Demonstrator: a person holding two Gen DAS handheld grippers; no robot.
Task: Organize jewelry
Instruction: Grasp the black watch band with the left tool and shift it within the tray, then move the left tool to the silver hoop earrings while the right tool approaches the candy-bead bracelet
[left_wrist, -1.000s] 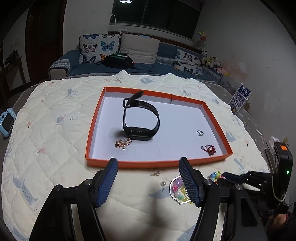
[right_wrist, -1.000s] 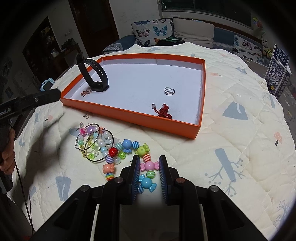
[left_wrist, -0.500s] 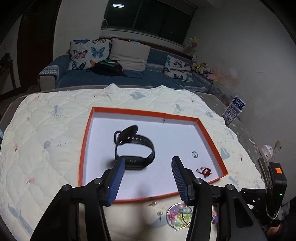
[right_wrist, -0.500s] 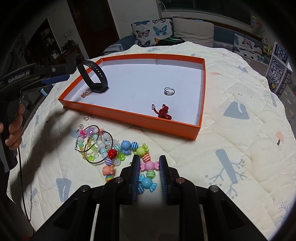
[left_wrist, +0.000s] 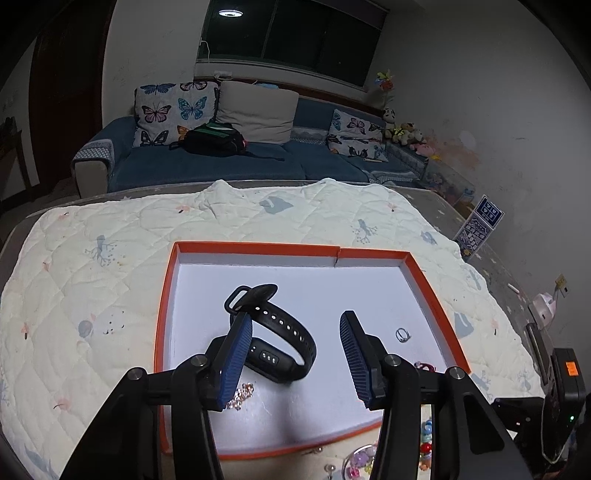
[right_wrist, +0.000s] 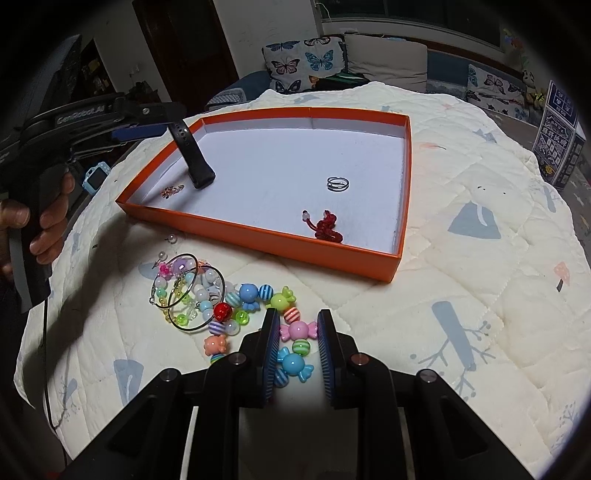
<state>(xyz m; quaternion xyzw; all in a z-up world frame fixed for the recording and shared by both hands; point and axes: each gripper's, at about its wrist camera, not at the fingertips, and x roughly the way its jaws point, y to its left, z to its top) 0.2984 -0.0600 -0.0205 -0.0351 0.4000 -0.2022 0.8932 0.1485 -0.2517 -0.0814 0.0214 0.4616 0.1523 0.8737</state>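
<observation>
Left tongs (left_wrist: 295, 354) have pushed forward over the orange tray (left_wrist: 258, 248) since a second ago, jaws spread wide around the black fitness band (left_wrist: 280, 343), not touching it as far as I can tell. Band stands on edge in the tray's left half, next to a little rose-gold chain (left_wrist: 242, 396). Right tongs (right_wrist: 297, 349) haven't moved, nearly closed around the candy bead bracelet (right_wrist: 258, 314) on the quilt (right_wrist: 480, 277); real grip, can't tell. Silver ring (right_wrist: 337, 183) and red knot cord (right_wrist: 327, 227) sit in the tray too.

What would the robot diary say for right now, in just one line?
left gripper: open, over black wristband in orange tray | right gripper: around candy-bead bracelet on quilt, grip unclear
</observation>
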